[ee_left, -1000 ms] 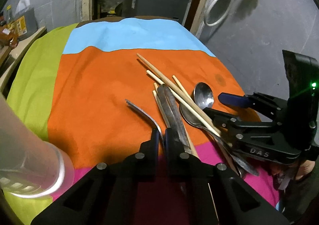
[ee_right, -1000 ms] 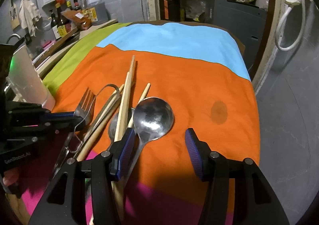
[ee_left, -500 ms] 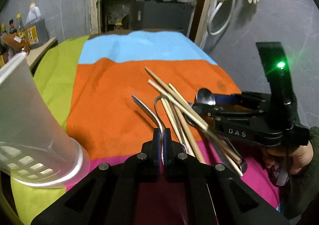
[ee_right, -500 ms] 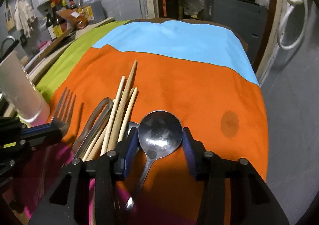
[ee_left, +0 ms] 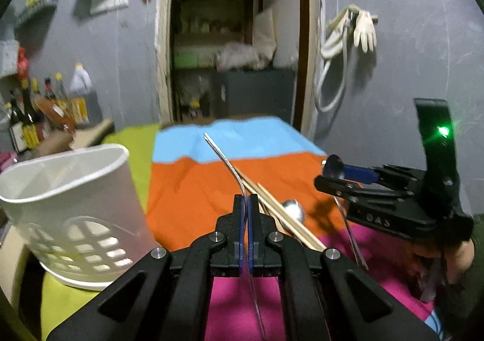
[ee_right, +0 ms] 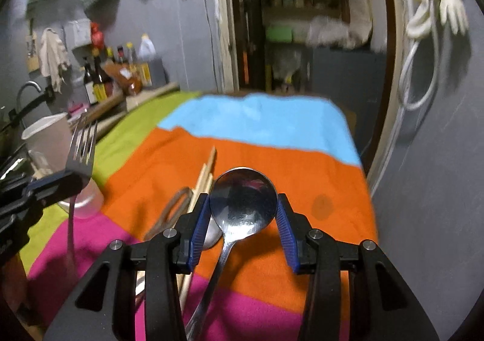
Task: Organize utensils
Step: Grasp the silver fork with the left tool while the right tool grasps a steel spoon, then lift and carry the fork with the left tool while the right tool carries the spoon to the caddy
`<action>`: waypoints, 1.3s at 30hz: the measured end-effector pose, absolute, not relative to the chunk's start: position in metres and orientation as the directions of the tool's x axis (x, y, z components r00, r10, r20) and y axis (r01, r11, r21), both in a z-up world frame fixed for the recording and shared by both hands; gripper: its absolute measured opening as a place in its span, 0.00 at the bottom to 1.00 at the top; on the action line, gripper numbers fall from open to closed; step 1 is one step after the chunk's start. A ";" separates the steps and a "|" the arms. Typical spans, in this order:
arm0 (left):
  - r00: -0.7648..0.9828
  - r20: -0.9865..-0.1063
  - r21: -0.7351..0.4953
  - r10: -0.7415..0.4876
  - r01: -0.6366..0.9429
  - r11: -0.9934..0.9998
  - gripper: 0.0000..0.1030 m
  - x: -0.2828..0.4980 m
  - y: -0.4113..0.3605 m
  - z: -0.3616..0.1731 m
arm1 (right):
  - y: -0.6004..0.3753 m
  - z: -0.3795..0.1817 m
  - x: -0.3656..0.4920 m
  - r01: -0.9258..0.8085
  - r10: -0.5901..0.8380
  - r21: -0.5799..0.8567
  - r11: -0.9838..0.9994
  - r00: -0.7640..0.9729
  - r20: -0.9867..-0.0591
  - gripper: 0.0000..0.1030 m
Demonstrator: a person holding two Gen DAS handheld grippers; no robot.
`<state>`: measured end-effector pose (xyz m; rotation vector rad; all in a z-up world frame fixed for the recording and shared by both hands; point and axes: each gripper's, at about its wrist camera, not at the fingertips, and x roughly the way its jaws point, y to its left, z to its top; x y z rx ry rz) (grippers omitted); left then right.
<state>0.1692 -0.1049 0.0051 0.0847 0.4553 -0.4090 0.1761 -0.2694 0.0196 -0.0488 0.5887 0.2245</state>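
Utensils (ee_right: 208, 171) on striped cloth (ee_right: 302, 165); grey walls (ee_left: 121, 68)

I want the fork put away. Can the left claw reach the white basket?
Probably yes. The left claw grips the fork, and the basket stands just beside it, top open, nothing between.

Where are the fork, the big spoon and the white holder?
fork (ee_right: 81, 145): right wrist view, on the tines.
big spoon (ee_right: 243, 197): right wrist view, middle of its bowl.
white holder (ee_left: 75, 204): left wrist view, on its outer wall.
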 end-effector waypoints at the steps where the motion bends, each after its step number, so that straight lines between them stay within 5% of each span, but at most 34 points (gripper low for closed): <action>1: 0.829 -0.425 -0.011 -0.363 0.397 0.918 0.00 0.167 -0.104 0.008 | -0.267 0.023 0.171 -0.223 0.188 0.000 0.975 0.825 -0.533 0.40; 13: 0.902 -0.255 -0.063 -0.348 0.343 0.937 0.01 0.138 -0.065 0.041 | -0.229 0.065 0.129 -0.220 0.176 -0.128 0.967 0.940 -0.292 0.39; 28: 0.970 -0.086 -0.046 -0.227 0.224 0.973 0.01 0.141 0.027 0.100 | -0.156 0.136 0.133 -0.340 0.328 -0.126 0.932 0.938 -0.107 0.39; 39: 0.988 -0.045 -0.171 -0.146 0.136 0.976 0.01 0.155 0.109 0.125 | -0.099 0.156 0.154 -0.450 0.446 -0.081 0.889 0.893 -0.060 0.39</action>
